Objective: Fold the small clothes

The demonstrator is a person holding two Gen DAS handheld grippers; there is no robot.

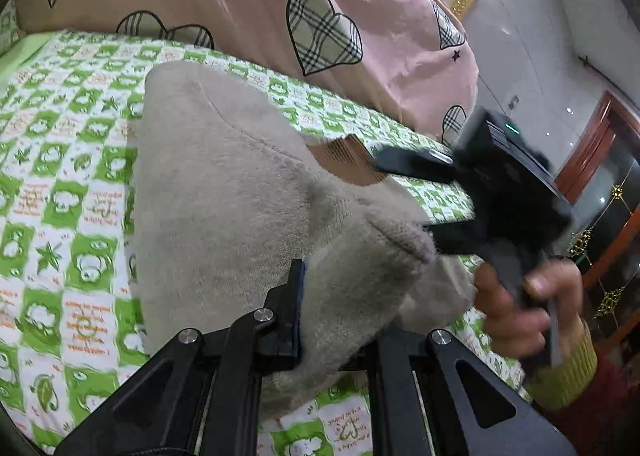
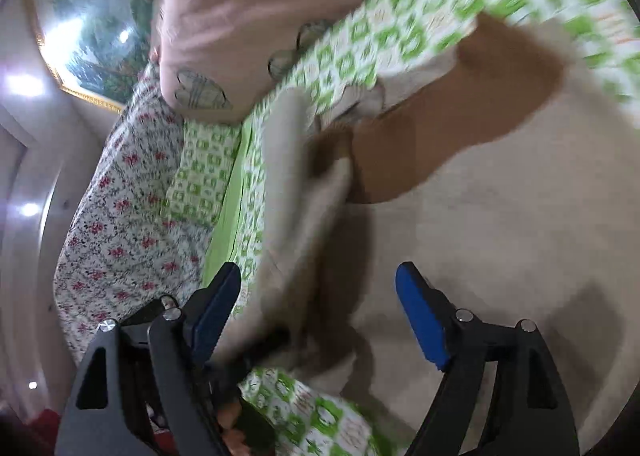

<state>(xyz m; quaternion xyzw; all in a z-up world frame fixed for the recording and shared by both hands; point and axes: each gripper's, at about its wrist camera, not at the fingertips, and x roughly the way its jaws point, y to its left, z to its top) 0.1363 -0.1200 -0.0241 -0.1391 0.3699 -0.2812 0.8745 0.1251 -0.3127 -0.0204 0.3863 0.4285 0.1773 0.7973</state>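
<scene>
Jaws: my left gripper pinches the soft, light beige knit garment at its near edge; my right gripper gapes empty.

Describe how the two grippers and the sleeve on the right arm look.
Both grippers are black, with angular arms, silver pivot bolts and blue pads on the jaws: the left gripper and the right gripper. The right one's body carries a small green light. The sleeve is red with a ribbed yellow-green cuff.
</scene>
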